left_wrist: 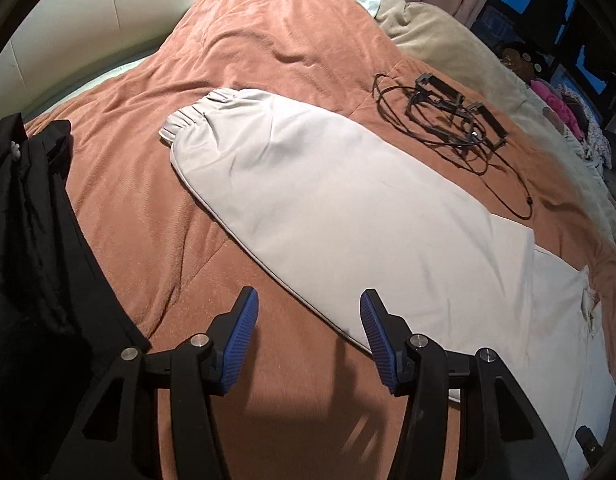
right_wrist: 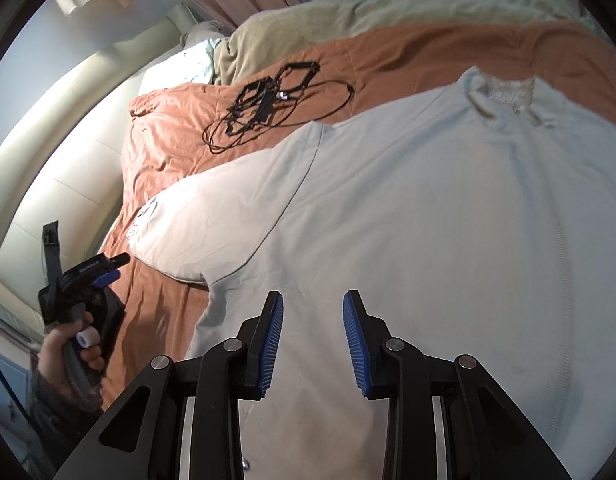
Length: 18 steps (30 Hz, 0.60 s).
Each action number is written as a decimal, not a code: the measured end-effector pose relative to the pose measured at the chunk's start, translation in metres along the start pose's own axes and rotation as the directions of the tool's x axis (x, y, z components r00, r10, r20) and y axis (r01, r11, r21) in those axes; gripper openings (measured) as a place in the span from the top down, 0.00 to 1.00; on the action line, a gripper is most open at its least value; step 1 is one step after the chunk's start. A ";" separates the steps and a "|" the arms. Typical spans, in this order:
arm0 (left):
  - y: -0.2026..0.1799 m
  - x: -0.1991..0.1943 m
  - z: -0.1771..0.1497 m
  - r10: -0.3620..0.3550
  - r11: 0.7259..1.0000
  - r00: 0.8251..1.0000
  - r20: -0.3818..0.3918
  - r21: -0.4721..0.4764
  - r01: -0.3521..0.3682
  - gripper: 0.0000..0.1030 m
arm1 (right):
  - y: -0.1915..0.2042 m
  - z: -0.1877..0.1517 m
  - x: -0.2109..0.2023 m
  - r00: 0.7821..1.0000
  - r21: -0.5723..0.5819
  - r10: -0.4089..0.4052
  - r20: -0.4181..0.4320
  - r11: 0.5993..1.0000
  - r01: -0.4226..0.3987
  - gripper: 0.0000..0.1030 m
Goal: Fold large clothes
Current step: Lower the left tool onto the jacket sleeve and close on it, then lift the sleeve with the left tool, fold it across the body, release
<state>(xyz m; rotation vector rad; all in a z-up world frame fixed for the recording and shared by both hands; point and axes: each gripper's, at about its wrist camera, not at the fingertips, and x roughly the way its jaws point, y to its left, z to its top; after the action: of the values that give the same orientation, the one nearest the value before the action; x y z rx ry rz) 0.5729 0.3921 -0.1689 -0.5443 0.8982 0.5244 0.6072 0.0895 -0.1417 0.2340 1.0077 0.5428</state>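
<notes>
While spread flat across an orange bedspread [left_wrist: 148, 200] and not yet folded: one large pale grey top [right_wrist: 428, 220], collar [right_wrist: 504, 96] toward the far side, one long sleeve [left_wrist: 308, 184] stretched out to an elastic cuff [left_wrist: 188, 120]. Hovering over the body of it, the right gripper [right_wrist: 313, 299], fingers apart and holding nothing. Poised just off the sleeve's near edge, the left gripper [left_wrist: 308, 298], fingers likewise wide apart and empty.

Likely trouble from here: pinching the bedspread along with the sleeve, with cloth lying flush on cloth. Dragging the whole top askew by lifting one side alone. Snagging the tangle of black cable [left_wrist: 448, 120] lying near the sleeve's far edge and pulling it into the fold.

Counted: one grey top, one sleeve in view, two grippers, one cable tangle, one black garment [left_wrist: 28, 240] heaped at the left, one beige blanket [left_wrist: 448, 40] beyond the bedspread.
</notes>
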 end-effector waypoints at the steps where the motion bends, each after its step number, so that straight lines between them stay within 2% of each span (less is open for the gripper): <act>1: 0.001 0.009 0.002 0.019 1.000 1.000 -0.002 -0.001 -0.019 0.48 | 0.000 0.002 0.008 1.000 0.009 0.009 -0.010 1.000 -0.009 0.77; 6: 0.010 0.050 0.013 0.066 0.997 0.997 -0.039 -0.042 -0.068 0.48 | 0.002 0.009 0.049 0.997 0.036 0.039 -0.063 0.999 -0.037 0.82; 8: 0.012 0.058 0.018 0.064 0.996 0.998 -0.018 -0.056 -0.065 0.55 | 0.003 0.010 0.062 0.995 0.054 0.058 -0.080 0.997 -0.054 0.85; 9: 0.012 0.059 0.020 0.070 0.996 0.998 -0.008 -0.055 -0.070 0.70 | 0.003 0.011 0.069 0.994 0.067 0.070 -0.088 0.996 -0.064 0.86; 10: 0.012 0.059 0.022 0.078 0.995 0.997 -0.004 -0.053 -0.078 0.90 | 0.004 0.012 0.074 0.992 0.079 0.083 -0.094 0.994 -0.075 0.89; 11: 0.011 0.057 0.024 0.054 0.997 0.999 -0.008 -0.054 -0.054 0.93 | 0.007 0.013 0.080 0.989 0.089 0.102 -0.103 0.992 -0.093 0.91; 12: 0.009 0.054 0.025 0.045 0.998 0.999 -0.005 -0.053 -0.045 0.94 | 0.009 0.013 0.084 0.988 0.092 0.113 -0.108 0.990 -0.103 0.92; 15: -0.003 0.024 0.032 0.015 1.000 0.997 0.070 -0.010 -0.015 0.94 | 0.019 0.014 0.094 0.981 0.105 0.150 -0.126 0.985 -0.138 0.93; 18: -0.011 -0.005 0.042 -0.048 0.999 0.993 0.108 -0.009 0.050 0.94 | 0.029 0.015 0.105 0.972 0.124 0.190 -0.137 0.977 -0.174 0.95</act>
<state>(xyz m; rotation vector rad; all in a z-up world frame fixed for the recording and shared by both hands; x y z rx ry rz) 0.6013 0.4096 -0.1416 -0.5423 0.7777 0.5099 0.6541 0.1705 -0.1990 0.3930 1.1698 0.6795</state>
